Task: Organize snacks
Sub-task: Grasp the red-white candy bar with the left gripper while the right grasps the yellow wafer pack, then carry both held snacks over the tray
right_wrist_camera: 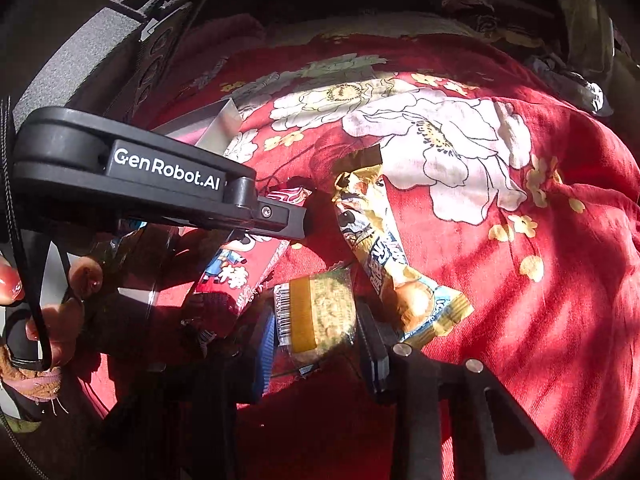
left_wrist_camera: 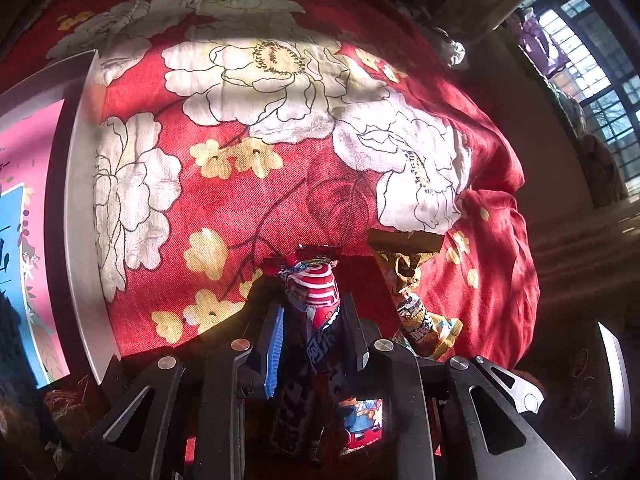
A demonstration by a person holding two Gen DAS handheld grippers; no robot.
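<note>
While the left gripper (left_wrist_camera: 314,320) stands clamped on a red snack bar (left_wrist_camera: 316,300), the right gripper (right_wrist_camera: 316,332) has its fingers either side of a small clear-wrapped cake (right_wrist_camera: 320,312); whether its pads press the wrapper cannot be told. Just beside the cake lies a yellow snack stick (right_wrist_camera: 380,248) on the red flowered cloth (right_wrist_camera: 540,300). Farther left in the left wrist view, a metal tray (left_wrist_camera: 80,216) rests on the cloth, holding a pink packet (left_wrist_camera: 32,184).
</note>
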